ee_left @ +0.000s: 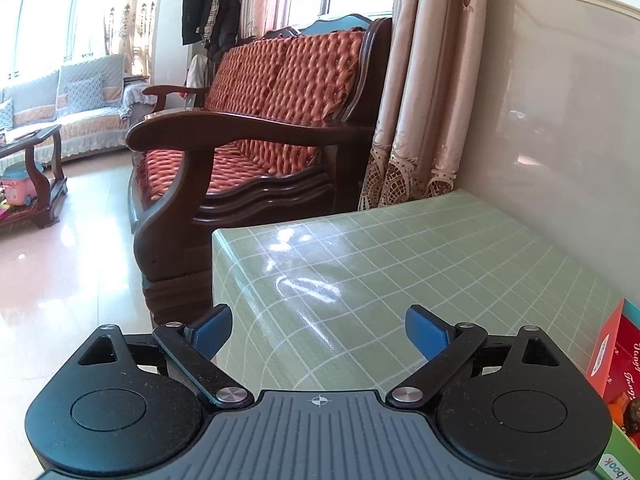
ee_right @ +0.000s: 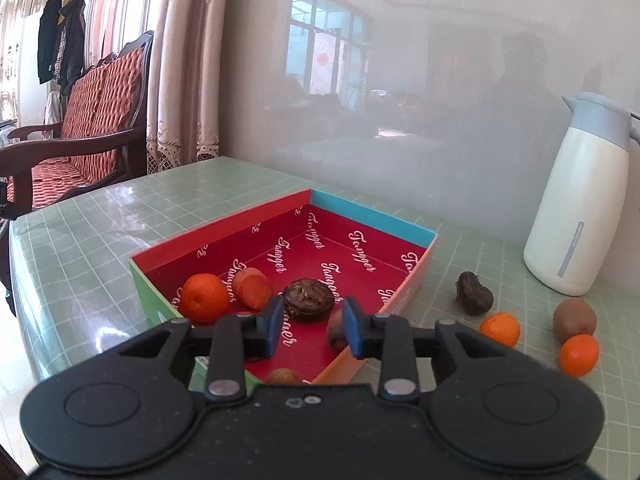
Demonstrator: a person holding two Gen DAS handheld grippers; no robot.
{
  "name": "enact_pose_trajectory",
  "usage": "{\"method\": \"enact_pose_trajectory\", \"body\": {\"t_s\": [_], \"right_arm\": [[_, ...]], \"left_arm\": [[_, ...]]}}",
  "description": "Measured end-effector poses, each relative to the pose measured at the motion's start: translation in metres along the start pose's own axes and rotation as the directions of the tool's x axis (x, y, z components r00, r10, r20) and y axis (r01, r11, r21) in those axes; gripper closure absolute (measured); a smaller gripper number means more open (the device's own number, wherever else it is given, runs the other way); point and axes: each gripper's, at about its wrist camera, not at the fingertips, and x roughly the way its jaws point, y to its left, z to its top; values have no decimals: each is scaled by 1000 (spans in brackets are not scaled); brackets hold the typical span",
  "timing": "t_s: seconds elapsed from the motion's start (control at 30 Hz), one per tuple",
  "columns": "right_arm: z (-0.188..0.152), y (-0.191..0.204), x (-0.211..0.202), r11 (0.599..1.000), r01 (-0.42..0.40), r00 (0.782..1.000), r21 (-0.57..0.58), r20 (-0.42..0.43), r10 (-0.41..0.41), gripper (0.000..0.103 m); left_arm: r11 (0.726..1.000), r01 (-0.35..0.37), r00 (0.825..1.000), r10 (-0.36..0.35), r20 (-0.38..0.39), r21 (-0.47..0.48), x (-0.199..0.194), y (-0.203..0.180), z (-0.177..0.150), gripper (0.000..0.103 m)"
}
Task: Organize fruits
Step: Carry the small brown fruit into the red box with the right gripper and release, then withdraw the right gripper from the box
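Left gripper [ee_left: 318, 330] hangs wide apart over the bare green grid tablecloth [ee_left: 400, 264], grasping nothing; the box corner [ee_left: 612, 360] shows at right. Right gripper [ee_right: 308, 320] hovers over the red box [ee_right: 280, 210], pads parted with a gap, nothing between them; a dark round fruit [ee_right: 308, 300] lies just beyond, so a drop-off looks done. Next, I judge, reach right for 2 tangerines [ee_right: 500, 328], a kiwi [ee_right: 574, 318] and a dark lump [ee_right: 474, 294] near the white jug [ee_right: 576, 208].

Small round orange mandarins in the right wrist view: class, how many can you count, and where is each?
3. One mandarin lies inside the red-lined cardboard box, near its left wall. Two lie on the green checked tablecloth right of the box: one nearer it, one farther right. Others may be hidden.
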Motion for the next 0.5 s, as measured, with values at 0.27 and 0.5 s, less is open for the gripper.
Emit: {"method": "enact_pose_trajectory", "body": {"t_s": [0.27,0.5], "right_arm": [[1,-16,-8,997,50,998,65,38,-52,25],[0,-26,-14,991,102,993,82,51,-107,12]], "left_arm": [[1000,5,1000,-5,1,11,-3,-7,-1,10],[999,23,1000,-23,0,26,-7,-19,-2,10]]}}
